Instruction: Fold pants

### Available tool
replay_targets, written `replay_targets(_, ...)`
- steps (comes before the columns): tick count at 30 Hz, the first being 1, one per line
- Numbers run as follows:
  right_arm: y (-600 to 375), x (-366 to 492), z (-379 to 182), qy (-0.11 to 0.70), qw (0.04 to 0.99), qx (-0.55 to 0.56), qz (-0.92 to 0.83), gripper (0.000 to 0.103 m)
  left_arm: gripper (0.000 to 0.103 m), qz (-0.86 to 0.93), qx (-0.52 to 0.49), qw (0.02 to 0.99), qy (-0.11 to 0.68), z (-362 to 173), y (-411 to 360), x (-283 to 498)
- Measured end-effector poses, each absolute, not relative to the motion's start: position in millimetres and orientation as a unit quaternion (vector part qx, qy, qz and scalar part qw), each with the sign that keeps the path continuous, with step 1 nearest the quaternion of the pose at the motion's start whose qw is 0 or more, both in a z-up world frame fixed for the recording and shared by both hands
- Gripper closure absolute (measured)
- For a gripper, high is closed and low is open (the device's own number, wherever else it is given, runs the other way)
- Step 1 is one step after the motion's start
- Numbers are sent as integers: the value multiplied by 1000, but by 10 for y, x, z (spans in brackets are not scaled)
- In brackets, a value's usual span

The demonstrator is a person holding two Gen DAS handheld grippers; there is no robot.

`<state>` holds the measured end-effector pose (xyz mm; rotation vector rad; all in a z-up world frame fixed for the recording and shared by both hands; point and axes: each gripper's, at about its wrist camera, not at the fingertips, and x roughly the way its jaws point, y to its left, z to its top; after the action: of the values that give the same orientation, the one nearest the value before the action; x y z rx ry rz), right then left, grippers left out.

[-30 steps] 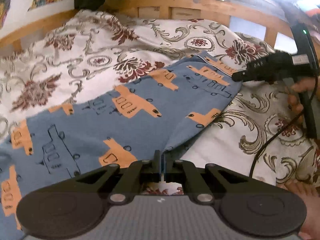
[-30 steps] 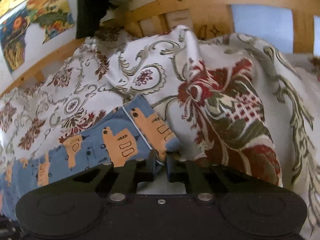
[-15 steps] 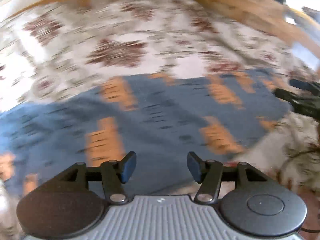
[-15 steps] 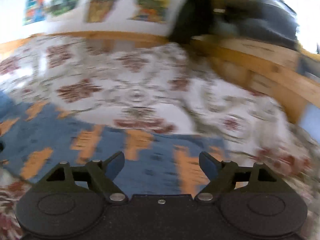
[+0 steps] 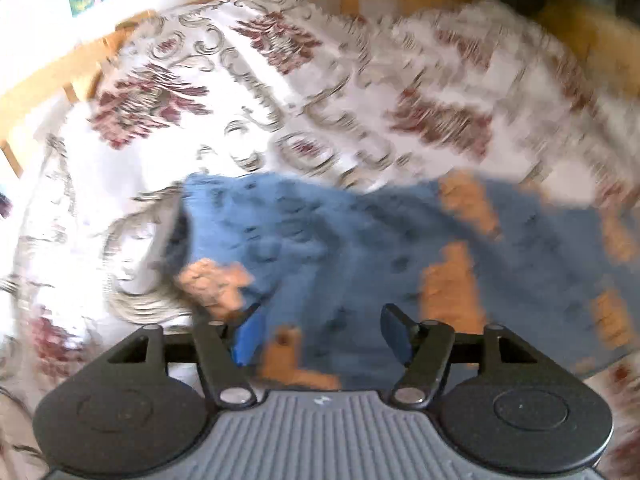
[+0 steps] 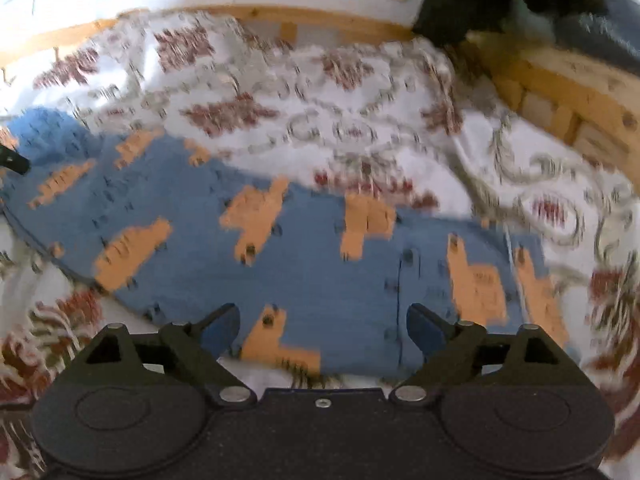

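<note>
Now both my grippers hang open above the pants; nothing is held in either. My left gripper has its jaws spread wide over the blue cloth, near its left end, where an edge of the fabric curls up beside the bedspread; my right gripper is spread likewise over the near edge of the cloth. From the right wrist, the pants lie flat across the bed in a long blue band with orange prints, running from far left to near right; a wooden bed frame stands behind; both views are blurred.
</note>
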<state>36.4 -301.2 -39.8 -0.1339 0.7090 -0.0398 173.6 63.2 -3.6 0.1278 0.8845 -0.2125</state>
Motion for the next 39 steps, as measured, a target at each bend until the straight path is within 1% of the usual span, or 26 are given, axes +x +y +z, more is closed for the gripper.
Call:
replay_targets(3, -3027, 514, -229, 324, 942, -79, -14, 6, 25, -176, -15, 896, 408, 22, 543, 1797)
replay_targets(4, -3041, 580, -193, 319, 944, -77, -13, 6, 23, -194, -33, 893, 404, 18, 495, 1847)
replay_targets(6, -3056, 715, -135, 318, 946, -67, -6, 6, 23, -214, -72, 887, 403, 6, 352, 2057)
replay_targets(10, -3042, 1028, 17, 325, 942, -76, 41, 6, 24, -192, -128, 871, 433, -117, 190, 2468)
replay_targets(12, -3034, 1242, 131, 340, 932, -101, 76, 6, 32, -177, -143, 863, 452, -256, 151, 2608)
replay_targets(13, -3024, 1335, 173, 350, 925, -114, 91, 6, 47, -167, -144, 858, 464, -363, 146, 2674)
replay_targets(14, -3008, 1461, 231, 364, 915, -133, 110, 6, 68, -152, -138, 854, 477, -461, 149, 2706)
replay_targets(16, -2975, 1724, 347, 391, 895, -165, 138, 7, 84, -132, -117, 862, 475, -568, 168, 2720)
replay_targets(18, -2950, 2007, 447, 424, 874, -173, 162, 8, 90, -132, -118, 863, 474, -556, 184, 2714)
replay_targets(19, -2932, 2139, 470, 440, 864, -171, 173, 11, 96, -132, -124, 862, 473, -553, 206, 2704)
replay_targets(20, -2895, 2312, 488, 462, 852, -163, 185, 13, 99, -131, -133, 861, 474, -552, 223, 2690)
replay_targets(21, -2850, 2475, 488, 481, 841, -149, 197, 16, 100, -130, -141, 861, 472, -556, 231, 2665)
replay_targets(23, -2736, 2715, 430, 507, 824, -108, 229, 19, 101, -129, -147, 862, 467, -527, 273, 2628)
replay_targets(25, -2609, 2892, 344, 510, 815, -75, 265, 25, 101, -128, -151, 864, 462, -519, 290, 2588)
replay_targets(29, -2552, 3181, 113, 515, 797, 74, 305, 27, 102, -129, -142, 868, 457, -515, 309, 2500)
replay_targets(31, -2518, 3298, 34, 526, 779, 122, 319, 28, 102, -132, -126, 873, 452, -505, 301, 2449)
replay_targets(35, -2342, 3499, -39, 528, 760, 146, 350, 29, 102, -136, -99, 882, 439, -508, 255, 2376)
replay_targets(39, -2273, 3660, -161, 554, 726, 205, 353, 36, 102, -140, -76, 889, 429, -496, 221, 2308)
